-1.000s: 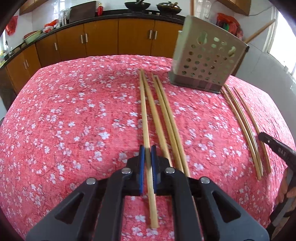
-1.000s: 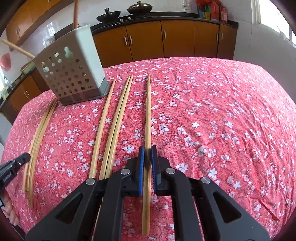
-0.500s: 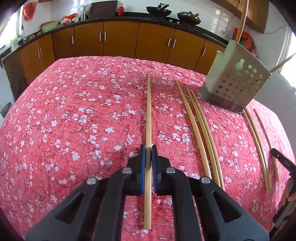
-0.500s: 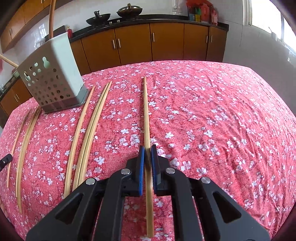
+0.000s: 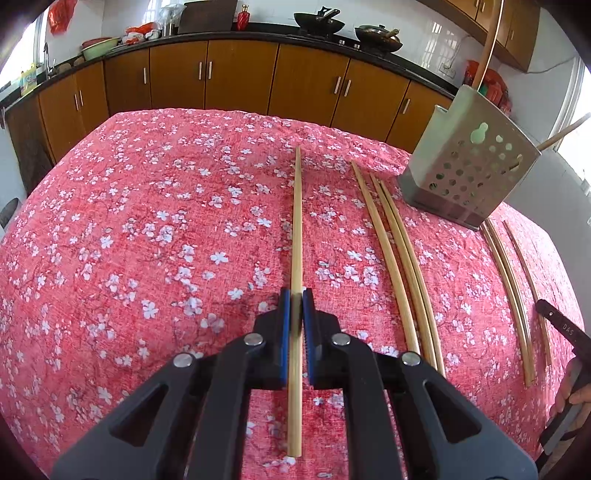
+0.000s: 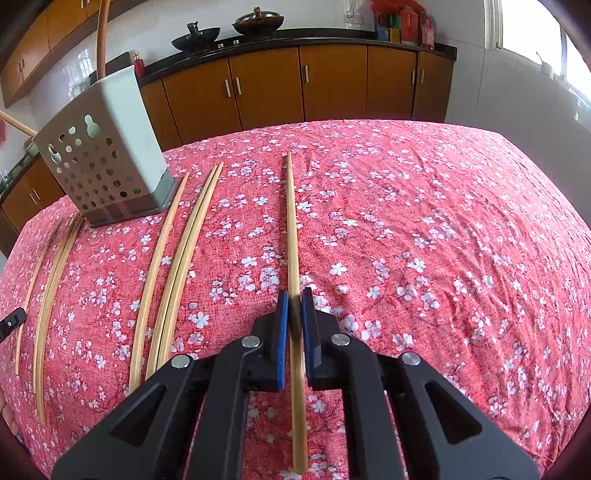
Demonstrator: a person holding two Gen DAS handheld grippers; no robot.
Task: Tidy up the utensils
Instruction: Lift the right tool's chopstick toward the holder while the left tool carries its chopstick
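Your left gripper (image 5: 295,295) pinches one chopstick (image 5: 297,221); your right gripper (image 6: 294,295) clamps a chopstick too. Since a second ago the left view has swung away from the holder (image 5: 469,166). The sticks are pale, straight bamboo, pointing forward over the red cloth (image 5: 147,240). Other chopsticks lie flat beside the holder.

The setting is a home kitchen. A run of orange-brown wooden cabinets with metal bar handles (image 5: 236,77) sits under a dark stone worktop (image 5: 258,35), on which two black woks (image 5: 319,18) rest, apparently over a hob, though the view there is small. White wall tiles (image 6: 74,70) rise behind. A green basin (image 5: 96,48) and a red bottle (image 5: 243,16) stand further along. In front, a counter covered by a red floral cloth (image 6: 424,229) carries a perforated grey utensil holder (image 6: 103,162) and long bamboo chopsticks (image 6: 177,254).
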